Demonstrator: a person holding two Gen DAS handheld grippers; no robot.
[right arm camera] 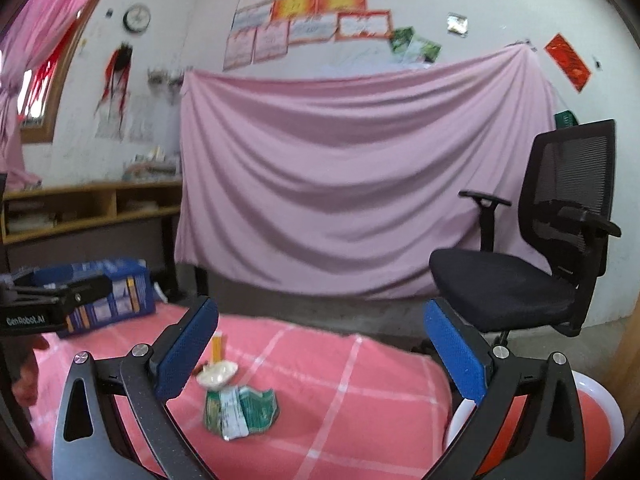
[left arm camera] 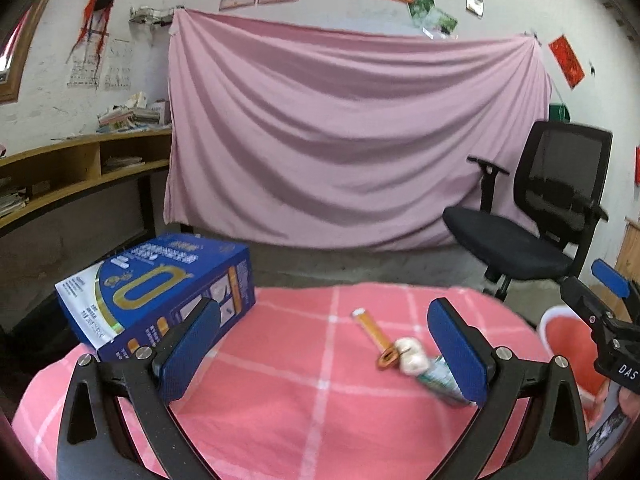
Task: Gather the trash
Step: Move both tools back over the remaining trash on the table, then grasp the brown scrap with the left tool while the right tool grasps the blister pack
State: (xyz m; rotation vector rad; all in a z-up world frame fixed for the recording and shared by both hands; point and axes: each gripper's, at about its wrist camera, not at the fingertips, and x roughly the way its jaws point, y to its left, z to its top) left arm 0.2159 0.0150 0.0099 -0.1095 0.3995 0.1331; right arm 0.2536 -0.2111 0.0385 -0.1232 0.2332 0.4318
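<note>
A blue carton (left arm camera: 160, 292) lies on the pink checked tablecloth (left arm camera: 280, 400) at the left; it also shows in the right wrist view (right arm camera: 108, 292). Near the middle lie an orange stick (left arm camera: 372, 330), a white crumpled wad (left arm camera: 410, 356) and a green crumpled wrapper (right arm camera: 240, 410). My left gripper (left arm camera: 324, 352) is open and empty, above the cloth, with the carton by its left finger and the trash by its right finger. My right gripper (right arm camera: 320, 356) is open and empty, above the cloth with the wrapper and wad (right arm camera: 218, 374) just right of its left finger.
A white-rimmed red bin (right arm camera: 600, 412) stands at the table's right edge; it also shows in the left wrist view (left arm camera: 568, 344). A black office chair (right arm camera: 540, 256) stands beyond the table at the right. A pink sheet (left arm camera: 340, 132) hangs behind. Wooden shelves (left arm camera: 80, 168) are at the left.
</note>
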